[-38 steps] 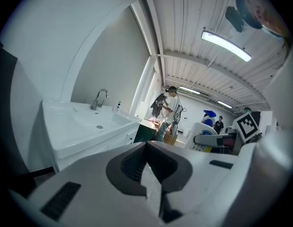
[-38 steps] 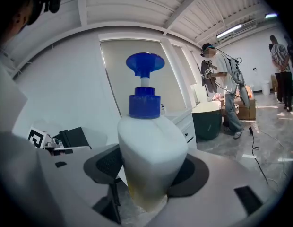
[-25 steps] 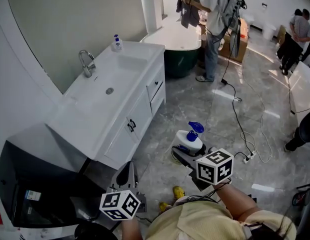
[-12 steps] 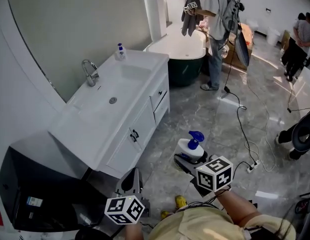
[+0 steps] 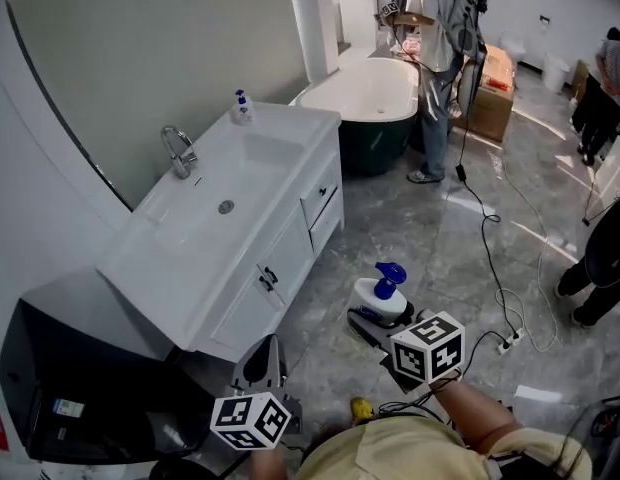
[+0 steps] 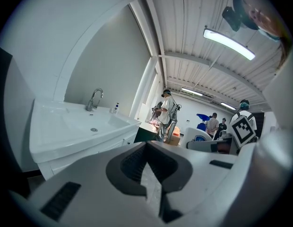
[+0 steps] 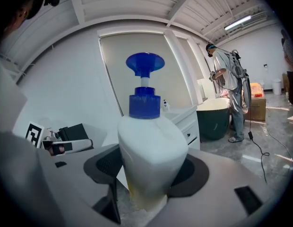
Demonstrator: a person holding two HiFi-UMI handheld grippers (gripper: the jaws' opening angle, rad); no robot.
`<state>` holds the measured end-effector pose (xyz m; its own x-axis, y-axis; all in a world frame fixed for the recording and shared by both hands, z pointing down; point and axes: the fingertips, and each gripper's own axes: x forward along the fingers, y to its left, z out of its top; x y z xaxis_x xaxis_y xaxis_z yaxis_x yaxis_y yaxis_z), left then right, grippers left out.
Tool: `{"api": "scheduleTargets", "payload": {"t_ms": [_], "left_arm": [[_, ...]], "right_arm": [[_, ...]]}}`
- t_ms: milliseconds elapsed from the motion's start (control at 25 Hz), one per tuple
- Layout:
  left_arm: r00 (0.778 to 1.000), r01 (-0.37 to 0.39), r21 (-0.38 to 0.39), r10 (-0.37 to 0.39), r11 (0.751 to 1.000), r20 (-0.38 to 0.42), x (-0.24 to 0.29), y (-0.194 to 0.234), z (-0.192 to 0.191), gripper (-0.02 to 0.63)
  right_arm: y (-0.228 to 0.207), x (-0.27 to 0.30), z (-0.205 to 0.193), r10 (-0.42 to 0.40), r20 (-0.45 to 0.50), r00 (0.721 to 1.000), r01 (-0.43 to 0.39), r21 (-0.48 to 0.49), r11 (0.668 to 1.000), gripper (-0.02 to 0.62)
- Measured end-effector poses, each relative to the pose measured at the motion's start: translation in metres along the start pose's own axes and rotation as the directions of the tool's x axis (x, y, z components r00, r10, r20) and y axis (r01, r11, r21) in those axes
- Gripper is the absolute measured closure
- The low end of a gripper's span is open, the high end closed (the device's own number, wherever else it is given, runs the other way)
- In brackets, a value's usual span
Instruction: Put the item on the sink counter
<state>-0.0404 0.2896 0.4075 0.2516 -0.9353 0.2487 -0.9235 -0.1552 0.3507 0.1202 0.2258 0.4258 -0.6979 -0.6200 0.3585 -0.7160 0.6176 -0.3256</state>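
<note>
White pump bottle [image 7: 151, 160], blue pump head, blue label with print too small to read, upright and clamped in the right gripper [image 7: 146, 195] over the floor, well apart from the sink counter [image 5: 280, 158], whose far end bears a small blue-topped dispenser [image 5: 240, 106]; left gripper [image 6: 149, 174] pressed together, empty.

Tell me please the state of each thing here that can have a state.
right tongs: shut on the pump bottle
left tongs: shut, empty
pump bottle: upright, gripped at its body
faucet: no water seen running
cabinet doors: closed
small soap bottle: upright on the sink counter
</note>
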Motion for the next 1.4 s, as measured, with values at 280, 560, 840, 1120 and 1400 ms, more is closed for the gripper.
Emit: {"api": "scheduleTargets", "payload": {"t_ms": [280, 560, 840, 1120, 1400], "left_arm": [[1.000, -0.007, -0.003, 0.007, 1.000, -0.001, 0.008, -0.001, -0.001, 0.577], [1.000, 0.003, 0.002, -0.003, 1.000, -0.011, 0.027, 0.001, 0.004, 0.577], [0.999, 0.042, 0.008, -0.042, 0.999, -0.025, 0.057, 0.011, 0.014, 0.577], [0.996, 0.078, 0.012, -0.077, 0.997, -0.037, 0.094, 0.033, 0.030, 0.577], [0.994, 0.098, 0.001, -0.098, 0.995, -0.046, 0.126, 0.056, 0.046, 0.577]], "right_arm": [[-0.008, 0.006, -0.002, 0.007, -0.017, 1.000, -0.007, -0.003, 1.000, 0.301], [-0.017, 0.016, 0.001, 0.001, -0.026, 1.000, -0.001, -0.010, 1.000, 0.301], [-0.027, 0.033, 0.009, -0.039, -0.022, 0.999, 0.038, -0.031, 0.999, 0.301], [-0.036, 0.069, 0.026, -0.051, -0.031, 0.998, 0.050, -0.023, 0.998, 0.301], [-0.045, 0.106, 0.045, -0.063, -0.037, 0.997, 0.062, -0.019, 0.998, 0.301]]}}
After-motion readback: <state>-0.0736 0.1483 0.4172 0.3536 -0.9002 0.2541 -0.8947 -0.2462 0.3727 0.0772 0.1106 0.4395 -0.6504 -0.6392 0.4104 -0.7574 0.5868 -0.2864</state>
